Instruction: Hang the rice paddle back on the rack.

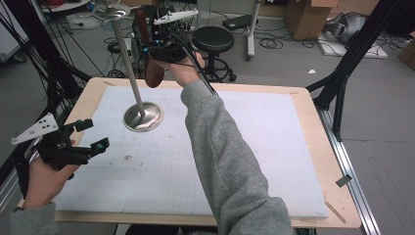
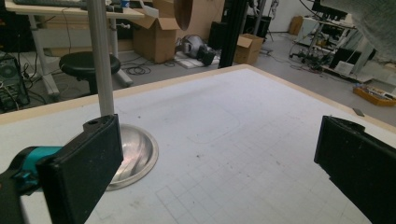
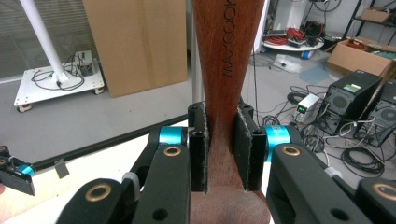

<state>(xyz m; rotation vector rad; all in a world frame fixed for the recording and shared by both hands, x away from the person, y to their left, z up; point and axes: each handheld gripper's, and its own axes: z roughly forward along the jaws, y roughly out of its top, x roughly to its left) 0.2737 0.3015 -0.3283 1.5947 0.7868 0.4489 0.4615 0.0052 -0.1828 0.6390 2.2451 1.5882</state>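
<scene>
A brown wooden utensil handle (image 1: 152, 74) (image 3: 228, 51) with engraved letters is clamped upright in my right gripper (image 1: 149, 49) (image 3: 223, 149), held high beyond the table's far edge. A metal stand has a round base (image 1: 143, 117) (image 2: 137, 154) on the mat's left half, a thin pole (image 1: 127, 58) (image 2: 102, 60) and a small disc on top (image 1: 113, 11). The utensil hangs just right of the pole's upper part, apart from it. My left gripper (image 1: 94, 134) (image 2: 215, 135) hovers open and empty at the table's left edge, facing the base.
A white gridded mat (image 1: 264, 147) covers the wooden table (image 1: 315, 105). Behind the table stand a black stool (image 1: 213, 39), cardboard boxes (image 1: 306, 17) and floor cables. Black frame legs (image 1: 342, 73) rise at the right.
</scene>
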